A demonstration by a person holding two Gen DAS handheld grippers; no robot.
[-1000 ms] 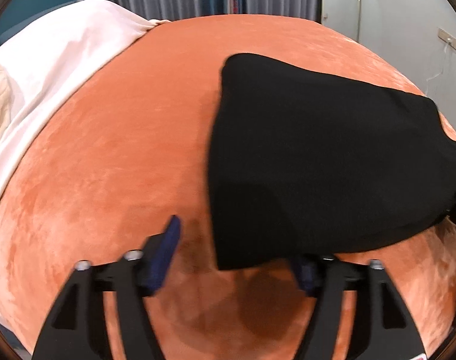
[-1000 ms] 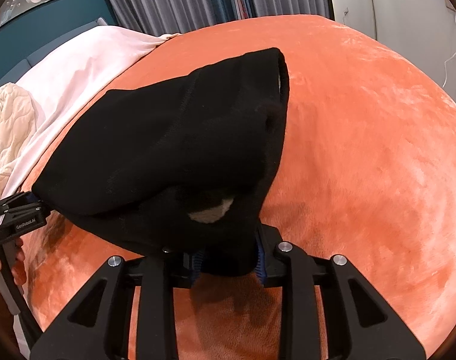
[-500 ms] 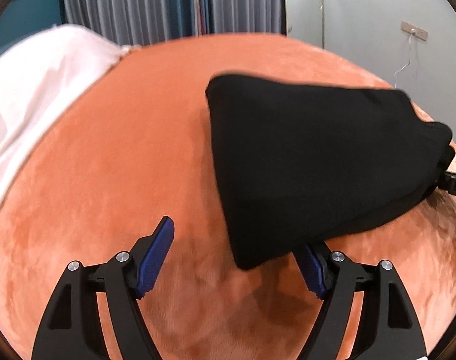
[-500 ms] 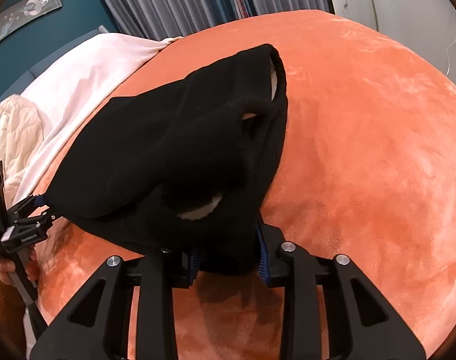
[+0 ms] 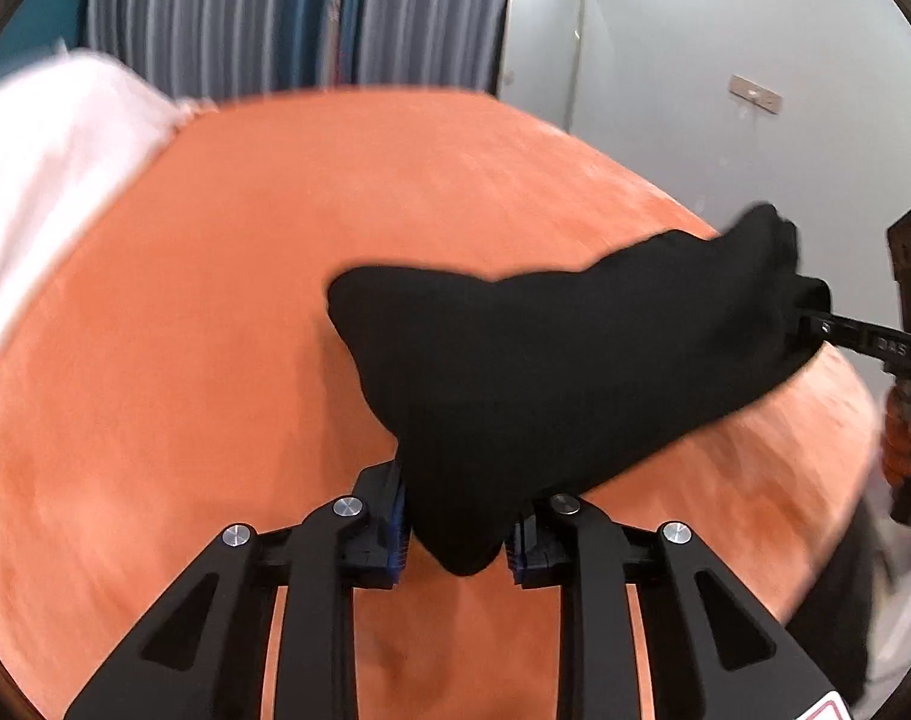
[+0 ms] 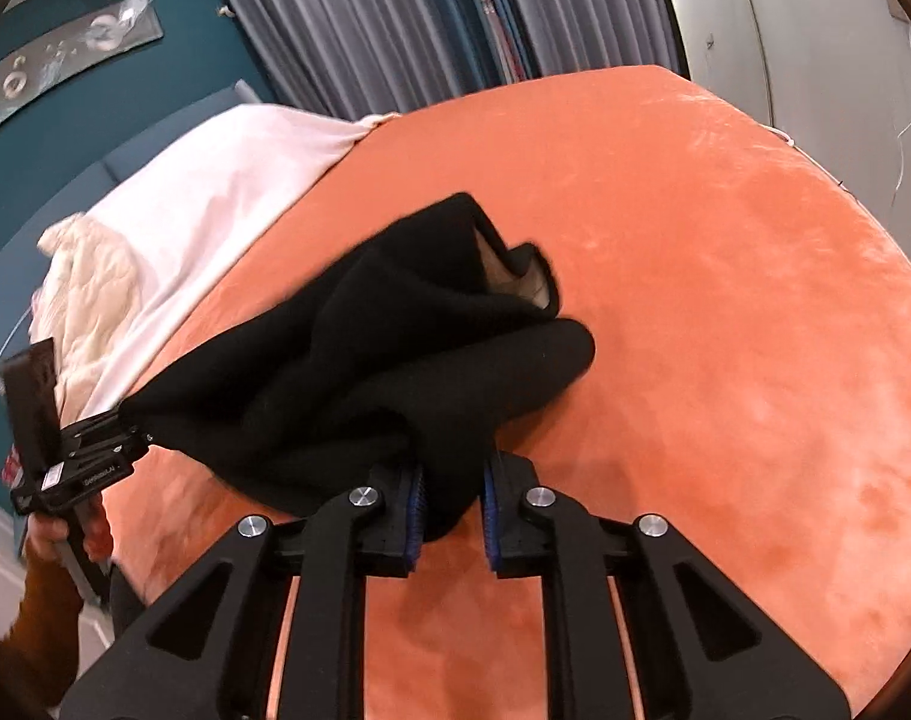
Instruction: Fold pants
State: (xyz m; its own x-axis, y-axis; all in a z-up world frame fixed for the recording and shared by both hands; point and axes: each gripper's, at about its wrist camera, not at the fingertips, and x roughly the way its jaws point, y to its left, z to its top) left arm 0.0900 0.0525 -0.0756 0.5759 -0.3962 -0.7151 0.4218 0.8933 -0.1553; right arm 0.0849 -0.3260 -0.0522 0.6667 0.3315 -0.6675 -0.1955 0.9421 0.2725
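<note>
The black pants (image 5: pixel 563 372) hang bunched between both grippers, lifted above the orange bed cover (image 5: pixel 215 312). My left gripper (image 5: pixel 455 531) is shut on one corner of the pants. My right gripper (image 6: pixel 449 507) is shut on the other end of the pants (image 6: pixel 359 384). A pale lining shows at the far opening of the fabric in the right wrist view. The right gripper shows at the right of the left wrist view (image 5: pixel 815 321); the left gripper shows at the left of the right wrist view (image 6: pixel 128 435).
A white sheet (image 6: pixel 215 192) and a cream quilt (image 6: pixel 89 294) lie at the left of the bed. Grey curtains (image 6: pixel 395 24) and a white wall (image 5: pixel 725 60) stand behind it. The orange cover (image 6: pixel 725 300) stretches to the right.
The left gripper was open beside the pants' corner; it has shut on that corner. Both grippers have lifted the pants, which now hang bunched instead of spread flat.
</note>
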